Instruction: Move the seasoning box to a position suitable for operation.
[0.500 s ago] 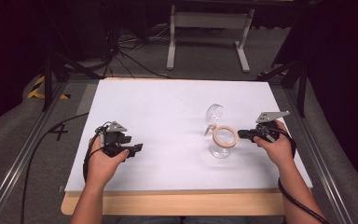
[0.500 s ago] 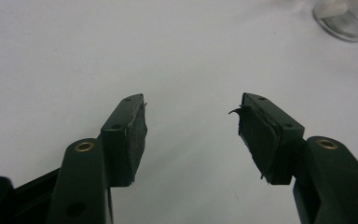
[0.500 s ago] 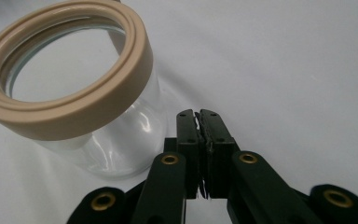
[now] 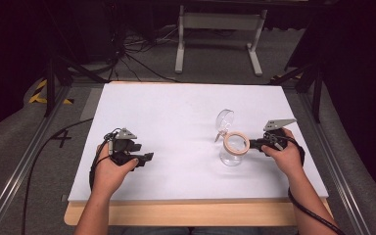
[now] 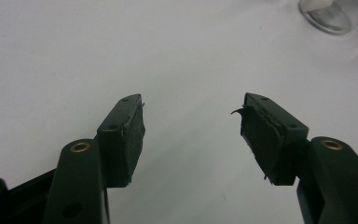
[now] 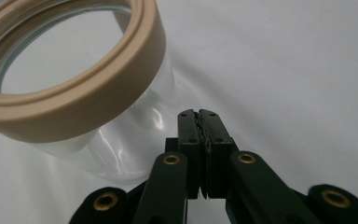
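Observation:
A clear glass jar (image 4: 232,155) with a beige ring (image 4: 236,143) round its mouth stands right of the middle of the white table top (image 4: 176,112). A clear glass lid (image 4: 224,121) stands up just behind it. My right gripper (image 4: 252,144) is shut with nothing between its jaws, its tips right at the jar's right side. In the right gripper view the shut gripper (image 6: 199,117) points at the jar's glass wall (image 6: 135,135) below the beige ring (image 6: 88,100); I cannot tell if they touch. My left gripper (image 4: 148,157) rests at the front left, open and empty (image 5: 191,121).
The jar's glass base (image 5: 325,15) shows far off at the top right of the left gripper view. Wooden board edge (image 4: 191,215) runs under the table's front. A metal stand (image 4: 218,22) and cables (image 4: 137,54) lie on the floor behind the table.

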A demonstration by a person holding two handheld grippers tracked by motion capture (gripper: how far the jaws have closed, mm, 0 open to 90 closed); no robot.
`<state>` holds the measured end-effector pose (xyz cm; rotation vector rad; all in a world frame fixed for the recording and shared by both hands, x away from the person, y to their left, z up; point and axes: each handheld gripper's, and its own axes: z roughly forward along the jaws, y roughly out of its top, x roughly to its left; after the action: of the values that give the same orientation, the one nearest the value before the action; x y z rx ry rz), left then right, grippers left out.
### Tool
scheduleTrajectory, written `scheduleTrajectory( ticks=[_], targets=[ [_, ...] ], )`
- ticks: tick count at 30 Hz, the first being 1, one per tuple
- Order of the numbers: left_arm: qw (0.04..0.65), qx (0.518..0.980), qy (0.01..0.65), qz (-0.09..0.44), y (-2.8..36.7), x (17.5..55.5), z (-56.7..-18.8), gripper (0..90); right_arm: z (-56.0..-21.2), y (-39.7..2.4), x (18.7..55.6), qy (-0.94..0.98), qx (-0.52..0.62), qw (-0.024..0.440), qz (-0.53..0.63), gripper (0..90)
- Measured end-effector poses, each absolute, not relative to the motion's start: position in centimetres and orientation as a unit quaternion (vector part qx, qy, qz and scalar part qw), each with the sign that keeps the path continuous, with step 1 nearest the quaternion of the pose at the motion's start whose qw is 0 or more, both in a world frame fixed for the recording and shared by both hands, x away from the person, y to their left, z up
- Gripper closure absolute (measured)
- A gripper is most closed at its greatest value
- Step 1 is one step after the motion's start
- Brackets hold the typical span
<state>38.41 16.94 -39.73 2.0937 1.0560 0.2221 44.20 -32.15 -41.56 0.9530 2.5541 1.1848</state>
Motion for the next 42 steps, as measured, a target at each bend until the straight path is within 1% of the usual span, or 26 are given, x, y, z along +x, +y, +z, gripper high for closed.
scheduleTrajectory(
  ticks=[5,8,14,21,38,42],
  targets=[
    [0.380,0.824,0.411,0.084,16.7,38.4,-39.7,39.5,-41.8,-31.3,44.1,0.867,0.311,0.090,0.378,89.5],
    [0.382,0.825,0.408,0.085,16.5,38.4,-39.7,39.4,-42.1,-31.6,44.2,0.864,0.316,0.077,0.384,89.8],
    [0.386,0.826,0.401,0.088,16.1,38.5,-39.6,39.5,-42.0,-31.3,43.9,0.871,0.316,0.085,0.367,90.0],
    [0.390,0.827,0.397,0.086,15.7,38.8,-39.5,39.5,-42.1,-31.1,43.4,0.874,0.314,0.078,0.362,90.0],
    [0.397,0.836,0.371,0.075,14.0,40.4,-38.9,39.7,-41.9,-28.4,40.5,0.895,0.272,0.068,0.346,90.0],
    [0.397,0.837,0.370,0.068,13.5,40.6,-38.7,40.6,-41.9,-27.8,39.9,0.897,0.267,0.075,0.344,90.0]
  ],
)
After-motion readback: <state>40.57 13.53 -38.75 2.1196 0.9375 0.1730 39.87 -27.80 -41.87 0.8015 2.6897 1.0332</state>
